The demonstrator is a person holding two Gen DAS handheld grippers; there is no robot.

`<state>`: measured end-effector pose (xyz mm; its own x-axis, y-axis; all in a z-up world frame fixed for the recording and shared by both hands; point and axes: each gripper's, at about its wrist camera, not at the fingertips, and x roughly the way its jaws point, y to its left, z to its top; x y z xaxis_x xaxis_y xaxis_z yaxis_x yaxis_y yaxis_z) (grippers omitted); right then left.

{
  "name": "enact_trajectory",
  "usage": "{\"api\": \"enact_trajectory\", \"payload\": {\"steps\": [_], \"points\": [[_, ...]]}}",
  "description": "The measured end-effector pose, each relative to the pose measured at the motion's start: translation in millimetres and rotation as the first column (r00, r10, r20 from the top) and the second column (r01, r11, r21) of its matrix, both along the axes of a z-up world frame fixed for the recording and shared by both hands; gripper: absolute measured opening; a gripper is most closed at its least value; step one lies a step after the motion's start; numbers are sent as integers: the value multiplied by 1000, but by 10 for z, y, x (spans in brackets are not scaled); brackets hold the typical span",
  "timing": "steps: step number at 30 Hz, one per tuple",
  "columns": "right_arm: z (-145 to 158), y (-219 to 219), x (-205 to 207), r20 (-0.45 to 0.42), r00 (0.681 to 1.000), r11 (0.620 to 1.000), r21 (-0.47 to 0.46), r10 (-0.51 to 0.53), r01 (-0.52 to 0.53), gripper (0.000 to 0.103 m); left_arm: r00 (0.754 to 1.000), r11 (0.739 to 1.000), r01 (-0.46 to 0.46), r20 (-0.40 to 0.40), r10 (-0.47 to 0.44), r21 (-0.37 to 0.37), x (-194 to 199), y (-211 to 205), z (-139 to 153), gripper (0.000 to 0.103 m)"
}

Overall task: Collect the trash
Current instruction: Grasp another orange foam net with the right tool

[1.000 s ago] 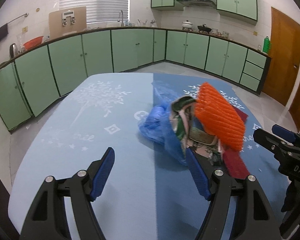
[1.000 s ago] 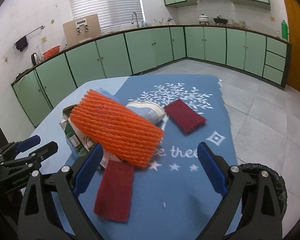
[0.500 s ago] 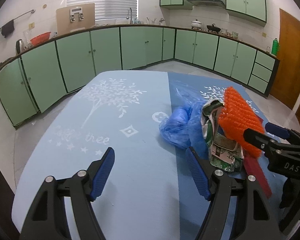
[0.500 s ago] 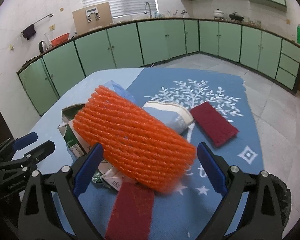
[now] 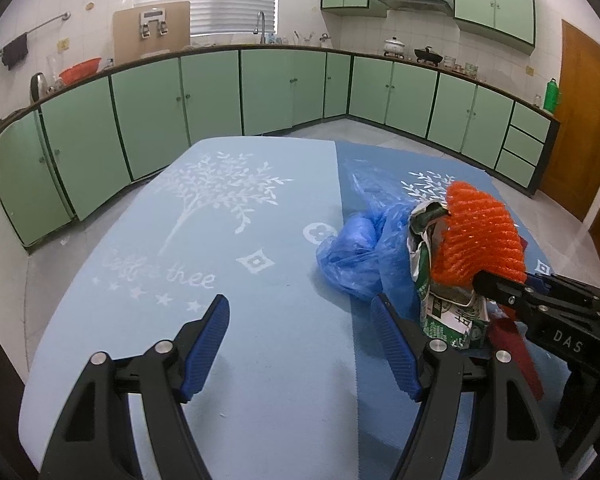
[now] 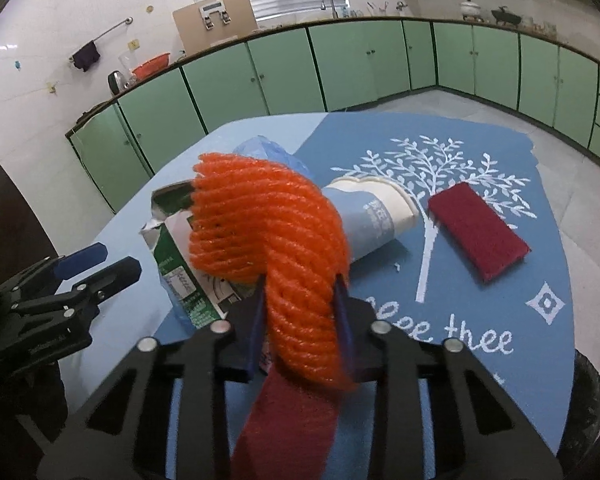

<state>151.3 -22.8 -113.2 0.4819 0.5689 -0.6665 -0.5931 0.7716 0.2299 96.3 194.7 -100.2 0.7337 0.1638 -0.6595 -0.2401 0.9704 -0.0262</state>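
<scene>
An orange foam net [image 6: 268, 232] lies over a torn green-and-white carton [image 6: 180, 268] on the table. My right gripper [image 6: 300, 300] is closing its jaws on the net's near end, and the pads squeeze it narrow. A crumpled blue plastic bag [image 5: 360, 252] sits behind the carton [image 5: 448, 308]. A paper cup [image 6: 376, 220] lies on its side beside the net. One dark red scouring pad [image 6: 476, 232] lies to the right, another [image 6: 292, 420] under the gripper. My left gripper [image 5: 300, 320] hangs open over bare cloth, left of the pile, holding nothing.
The table carries a light blue cloth [image 5: 204, 240] and a darker blue one [image 6: 480, 320]. A black round object [image 6: 588, 392] sits below the table's right edge. Green cabinets [image 5: 212, 92] line the walls, and a wooden door [image 5: 580, 120] stands at the right.
My right gripper came down toward the orange net and its jaws went from wide open to pinching the net, bunching it up. The left gripper stayed open and barely moved.
</scene>
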Motion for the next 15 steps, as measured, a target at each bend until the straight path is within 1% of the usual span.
{"api": "enact_trajectory", "payload": {"steps": [2,8,11,15], "points": [[36,-62,-20,3,1000,1000,19,-15,15,24,1000,1000,5,3,-5,-3,-4,-15,15,72],[98,-254,-87,18,998,998,27,-54,54,24,999,998,46,23,-45,-48,-14,-130,67,72],[132,-358,-121,29,997,997,34,-76,75,24,996,995,83,32,-81,-56,5,-248,80,72],[183,-483,-147,45,993,994,34,-106,104,24,994,992,110,34,-108,-57,69,-369,89,72]]}}
